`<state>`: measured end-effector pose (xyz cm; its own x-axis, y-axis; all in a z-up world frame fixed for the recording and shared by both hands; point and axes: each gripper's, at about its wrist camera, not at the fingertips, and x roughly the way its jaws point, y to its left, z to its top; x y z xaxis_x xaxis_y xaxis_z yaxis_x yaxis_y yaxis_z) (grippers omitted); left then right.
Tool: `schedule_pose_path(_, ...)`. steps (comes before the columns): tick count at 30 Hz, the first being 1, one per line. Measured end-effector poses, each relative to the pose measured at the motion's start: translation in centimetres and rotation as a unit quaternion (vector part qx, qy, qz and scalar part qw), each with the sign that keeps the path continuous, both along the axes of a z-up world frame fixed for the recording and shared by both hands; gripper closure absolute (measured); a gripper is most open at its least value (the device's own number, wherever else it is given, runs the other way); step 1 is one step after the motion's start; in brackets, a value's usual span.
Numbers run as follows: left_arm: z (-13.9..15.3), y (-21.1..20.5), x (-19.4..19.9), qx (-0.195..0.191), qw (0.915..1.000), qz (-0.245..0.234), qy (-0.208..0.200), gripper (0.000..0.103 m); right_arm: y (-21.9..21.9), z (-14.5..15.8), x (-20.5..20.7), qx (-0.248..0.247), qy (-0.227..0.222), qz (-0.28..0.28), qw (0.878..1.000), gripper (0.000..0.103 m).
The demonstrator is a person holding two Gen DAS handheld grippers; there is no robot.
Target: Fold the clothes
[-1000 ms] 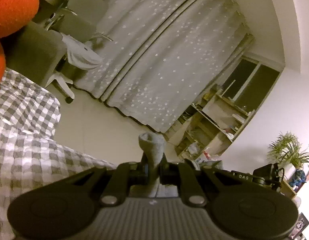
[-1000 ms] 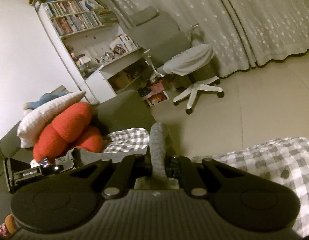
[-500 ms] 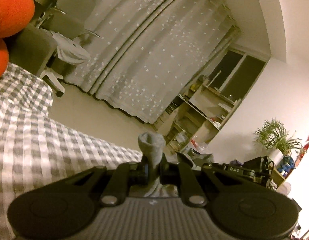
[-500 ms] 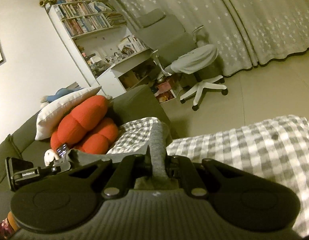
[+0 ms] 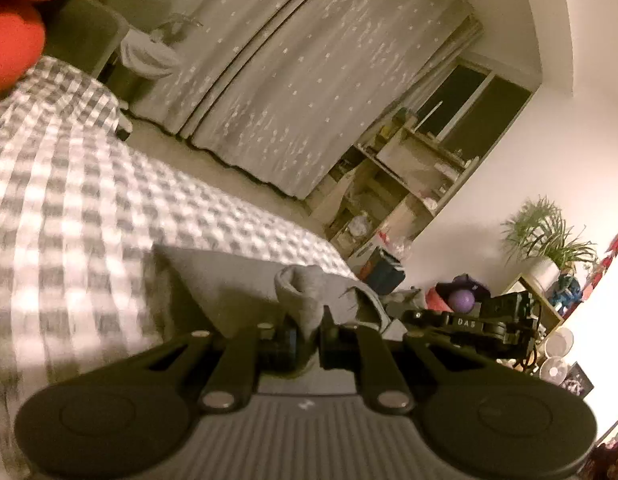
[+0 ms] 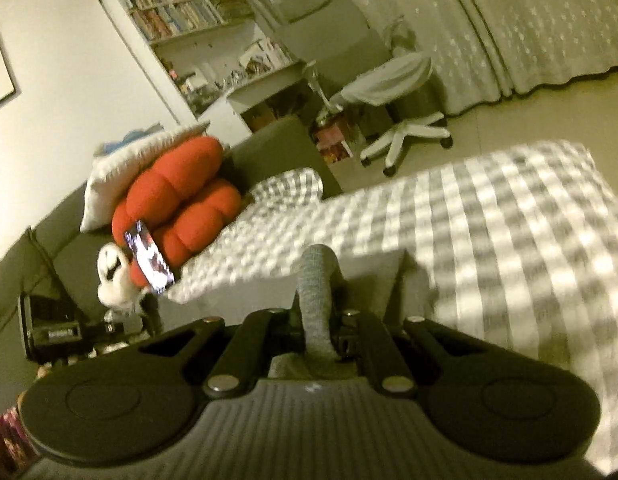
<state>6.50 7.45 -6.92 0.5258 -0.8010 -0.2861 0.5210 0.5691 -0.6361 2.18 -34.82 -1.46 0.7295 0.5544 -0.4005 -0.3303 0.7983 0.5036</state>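
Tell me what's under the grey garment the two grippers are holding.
The grey garment spreads over the checked cover, which shows all around it. Both the left gripper and right gripper pinch its edge. Anything beneath the cloth itself is hidden.

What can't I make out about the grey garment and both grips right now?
- Left gripper: its body hides the clamp point; only a bunch of the grey garment shows.
- Right gripper: same, a fold stands up between the fingers.
- Garment type and full shape: cut off below both views.
- Checked cover: motion-blurred.
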Motion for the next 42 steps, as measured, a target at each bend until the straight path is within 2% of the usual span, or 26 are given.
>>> schedule_pose_path(3, -0.8, -0.1, -0.4, 0.033, 0.9994, 0.002, 0.005, 0.093, 0.2, -1.4, -0.9, -0.008, 0.013, 0.004, 1.000, 0.095)
schedule_pose_path(7, -1.3, -0.6, -0.8, 0.096, 0.9954, -0.006, 0.006, 0.091, 0.3, -2.2, -1.3, -0.017, 0.021, 0.010, 1.000, 0.093)
schedule_pose_path(9, -0.8, -0.4, -0.9, 0.100, 0.9950, -0.006, 0.005, 0.084, 0.4, -1.8, -1.4, -0.023, 0.019, 0.019, 0.999, 0.087)
schedule_pose_path(10, -0.5, -0.3, -0.9, 0.097, 0.9952, -0.008, 0.004, 0.076, 0.5, -1.5, -1.5, -0.029, 0.018, 0.026, 0.999, 0.085)
schedule_pose_path(11, -0.2, -0.3, -0.9, 0.095, 0.9954, -0.009, 0.003, 0.069, 0.5, -1.2, -1.6, -0.035, 0.017, 0.033, 0.999, 0.076)
schedule_pose_path(12, 0.1, -0.3, -0.8, 0.096, 0.9953, -0.011, 0.001, 0.067, 0.6, -0.8, -1.7, -0.042, 0.014, 0.038, 0.998, 0.061)
schedule_pose_path(14, 0.6, -0.4, -0.6, 0.098, 0.9951, -0.014, -0.003, 0.065, 0.6, 0.2, -2.1, -0.050, -0.001, 0.046, 0.998, 0.055)
schedule_pose_path(21, 1.6, -2.6, 0.3, 0.111, 0.9933, -0.025, -0.017, 0.064, 1.2, 1.3, -0.4, -0.061, 0.002, 0.065, 0.996, 0.055)
schedule_pose_path(23, 1.7, -3.3, 0.4, 0.121, 0.9920, -0.028, -0.021, 0.067, 2.0, 1.2, -0.1, -0.068, 0.003, 0.079, 0.995, 0.055)
schedule_pose_path(24, 1.7, -3.6, 0.4, 0.128, 0.9910, -0.031, -0.024, 0.069, 2.4, 1.2, -0.1, -0.075, 0.002, 0.088, 0.993, 0.060)
schedule_pose_path(25, 1.8, -3.7, 0.2, 0.135, 0.9898, -0.037, -0.029, 0.080, 2.8, 1.2, -0.2, -0.081, 0.001, 0.097, 0.992, 0.067)
schedule_pose_path(26, 1.8, -3.9, 0.0, 0.142, 0.9884, -0.042, -0.034, 0.086, 3.1, 1.1, -0.4, -0.087, 0.000, 0.106, 0.991, 0.087)
schedule_pose_path(27, 2.0, -4.1, -0.2, 0.148, 0.9872, -0.046, -0.038, 0.086, 3.2, 1.2, -0.8, -0.089, -0.003, 0.113, 0.990, 0.092)
schedule_pose_path(32, 2.5, -3.4, -1.5, 0.152, 0.9847, -0.075, -0.041, 0.088, 3.2, 1.7, -2.6, -0.102, -0.015, 0.149, 0.984, 0.092)
schedule_pose_path(37, 2.3, -4.0, -3.5, 0.195, 0.9717, -0.131, -0.028, 0.085, 3.2, 2.1, -4.1, -0.113, -0.004, 0.190, 0.975, 0.092)
schedule_pose_path(39, 2.3, -4.1, -4.2, 0.210, 0.9662, -0.147, -0.025, 0.080, 3.5, 1.9, -4.7, -0.129, 0.008, 0.211, 0.969, 0.092)
schedule_pose_path(42, 2.8, -3.6, -5.0, 0.211, 0.9647, -0.155, -0.027, 0.068, 4.0, 1.3, -5.5, -0.160, 0.031, 0.237, 0.958, 0.087)
